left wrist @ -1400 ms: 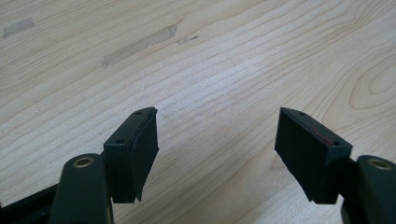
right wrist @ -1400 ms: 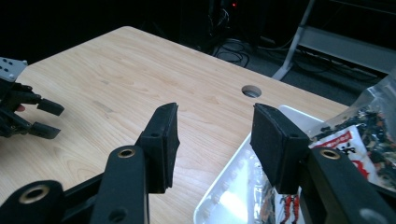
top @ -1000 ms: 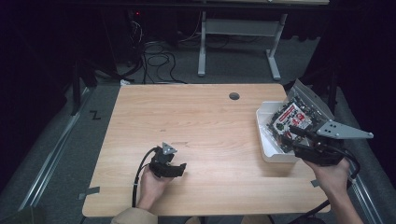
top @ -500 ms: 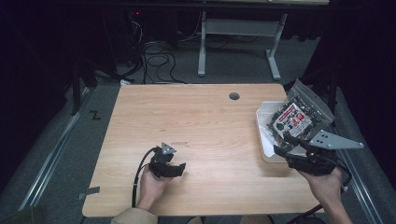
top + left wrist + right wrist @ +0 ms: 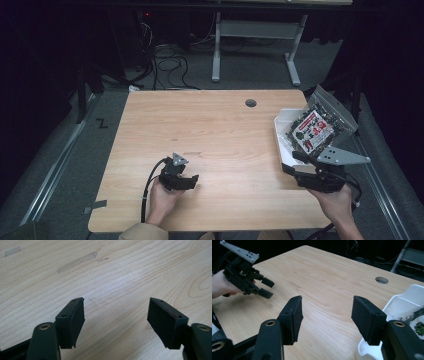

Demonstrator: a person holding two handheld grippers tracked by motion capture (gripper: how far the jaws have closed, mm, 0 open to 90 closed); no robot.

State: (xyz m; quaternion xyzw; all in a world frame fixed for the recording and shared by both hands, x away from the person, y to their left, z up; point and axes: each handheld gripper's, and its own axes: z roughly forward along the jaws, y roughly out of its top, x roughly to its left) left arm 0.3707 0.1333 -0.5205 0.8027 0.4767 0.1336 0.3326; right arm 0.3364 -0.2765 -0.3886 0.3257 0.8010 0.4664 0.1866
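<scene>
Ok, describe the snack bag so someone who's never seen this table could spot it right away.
Start at the wooden table and go to its right edge, where a white tray sits. The bag leans in it: clear, crinkly plastic with dark contents and a red-and-white label.

wide bare table [image 5: 220, 130] between both claws; white tray [image 5: 283, 131] blocks the right edge.

Pale wood-grain table [image 5: 220, 130], white tray [image 5: 283, 131], dark snack packet [image 5: 314, 129] with red-and-white label, black jaws
</scene>
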